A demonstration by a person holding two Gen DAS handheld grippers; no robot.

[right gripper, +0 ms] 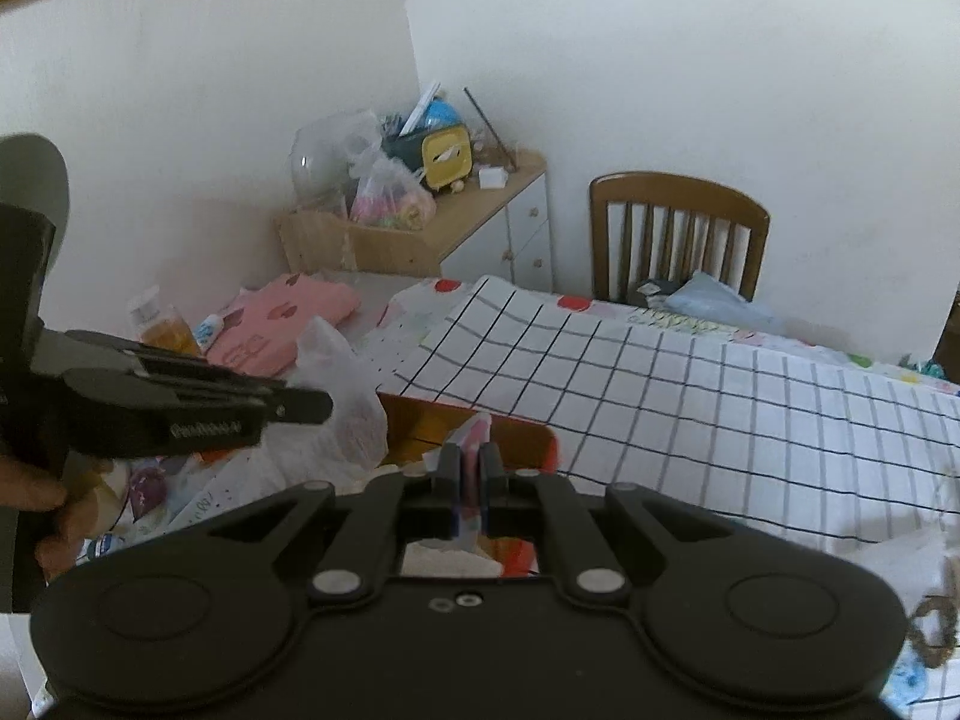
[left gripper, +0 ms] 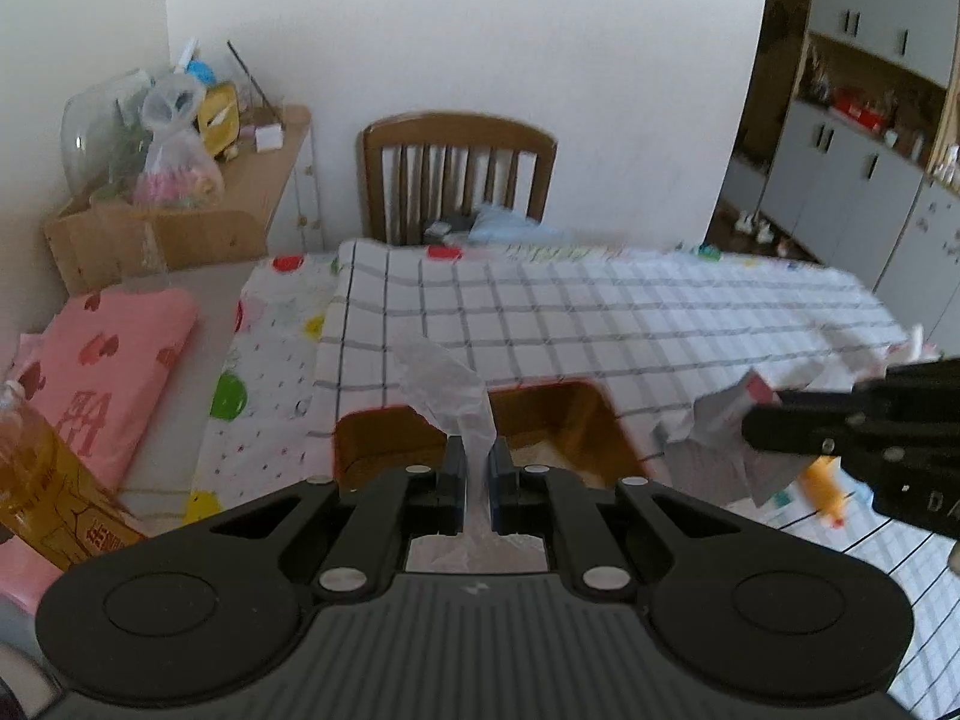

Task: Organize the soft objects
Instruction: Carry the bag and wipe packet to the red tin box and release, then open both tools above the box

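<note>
Bag [left gripper: 447, 384]: thin crinkled plastic, clenched in left hand-held gripper [left gripper: 477, 480] | right hand-held gripper [right gripper: 470, 483]: clenched on pink-edged packet [right gripper: 474, 438]

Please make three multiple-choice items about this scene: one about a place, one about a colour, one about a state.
1. Where is the wooden chair?
A. behind the table, by the wall
B. lying on the table
C. on top of the cabinet

2. What colour is the folded cloth with hearts?
A. green
B. pink
C. black

3. How is the left gripper?
A. wide open, nothing in it
B. shut on a clear plastic bag
C. shut on a bottle

Answers:
1 A, its back stands between the checked cloth and the white wall.
2 B, it is pink with darker hearts.
3 B, the bag rises from between the closed fingers.
</note>
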